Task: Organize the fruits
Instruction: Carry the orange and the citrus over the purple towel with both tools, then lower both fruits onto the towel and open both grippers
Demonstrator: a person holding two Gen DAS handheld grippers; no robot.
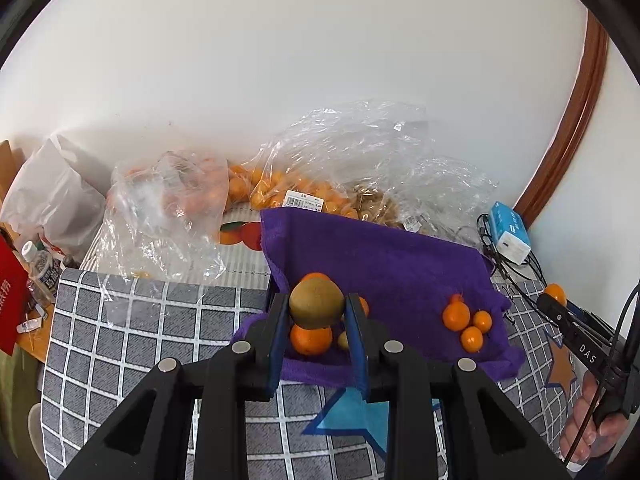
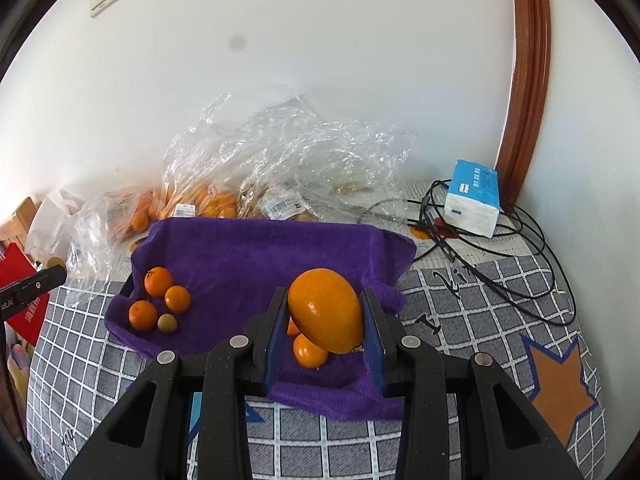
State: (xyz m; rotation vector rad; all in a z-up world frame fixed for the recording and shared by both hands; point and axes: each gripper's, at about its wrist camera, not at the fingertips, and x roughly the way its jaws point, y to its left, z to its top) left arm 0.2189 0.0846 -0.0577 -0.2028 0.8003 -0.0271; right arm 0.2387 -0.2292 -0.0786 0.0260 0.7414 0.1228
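A purple towel [image 1: 392,256] [image 2: 248,248] lies on the checked cloth with fruit on it. My left gripper [image 1: 317,308] is shut on a round brown-green fruit [image 1: 316,302], held above the towel's left part. Below it lie an orange [image 1: 311,339] and a small greenish fruit [image 1: 343,340]. A cluster of small oranges [image 1: 466,322] sits on the towel's right part. My right gripper [image 2: 325,320] is shut on a smooth oval orange fruit [image 2: 326,316] above another small orange [image 2: 309,351]. In the right wrist view, three oranges [image 2: 158,298] and a small greenish fruit [image 2: 167,323] lie at the left.
Clear plastic bags [image 1: 328,160] [image 2: 256,168] of oranges lie against the white wall behind the towel. A blue-white tissue pack [image 1: 510,232] [image 2: 474,196] and black cables [image 2: 500,248] lie at the right. A water bottle [image 1: 40,270], a red packet [image 1: 10,300] and a white bag [image 1: 52,200] sit at the left.
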